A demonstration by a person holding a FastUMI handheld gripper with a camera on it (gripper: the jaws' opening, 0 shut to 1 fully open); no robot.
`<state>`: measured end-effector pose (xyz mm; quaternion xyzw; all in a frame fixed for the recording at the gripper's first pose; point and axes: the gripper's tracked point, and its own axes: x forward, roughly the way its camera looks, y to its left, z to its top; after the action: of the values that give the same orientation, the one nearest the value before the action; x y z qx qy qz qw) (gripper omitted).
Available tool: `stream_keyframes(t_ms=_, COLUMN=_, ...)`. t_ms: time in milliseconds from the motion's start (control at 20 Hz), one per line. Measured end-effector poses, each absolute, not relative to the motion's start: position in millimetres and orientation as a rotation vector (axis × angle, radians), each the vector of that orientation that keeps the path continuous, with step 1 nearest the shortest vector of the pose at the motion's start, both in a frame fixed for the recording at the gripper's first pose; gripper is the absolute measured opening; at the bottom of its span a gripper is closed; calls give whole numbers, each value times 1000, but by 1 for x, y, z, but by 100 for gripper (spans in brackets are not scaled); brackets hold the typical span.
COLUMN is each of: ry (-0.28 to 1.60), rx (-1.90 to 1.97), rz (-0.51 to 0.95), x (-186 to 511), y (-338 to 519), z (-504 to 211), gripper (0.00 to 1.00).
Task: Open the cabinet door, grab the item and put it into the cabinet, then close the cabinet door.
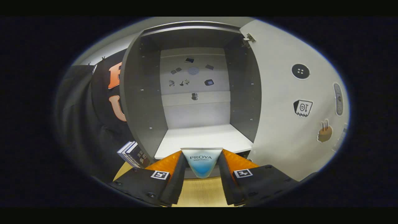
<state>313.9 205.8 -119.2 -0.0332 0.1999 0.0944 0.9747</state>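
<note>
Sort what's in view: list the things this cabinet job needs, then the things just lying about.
Job things:
- claw, shut on the tube
- cabinet, straight ahead
- cabinet door, swung open on the right

Lying about:
- books beside the cabinet's left wall
- stickers on the door's inner face

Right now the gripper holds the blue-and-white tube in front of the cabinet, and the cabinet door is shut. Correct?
Not quite. The door is swung open, to the right of the cabinet, as the gripper view shows. The rest holds: the gripper has both fingers pressed on the tube, just short of the shelf.
</note>
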Motion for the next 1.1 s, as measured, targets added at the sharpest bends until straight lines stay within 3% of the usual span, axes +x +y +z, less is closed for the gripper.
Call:
stream_keyframes(t_ms=350, ry=422, rx=-60, rz=214, x=369, y=230, z=-106, gripper=61)
stream_keyframes(t_ms=1100, ry=613, rx=-113, rz=218, x=434, y=248, z=-185, gripper=62)
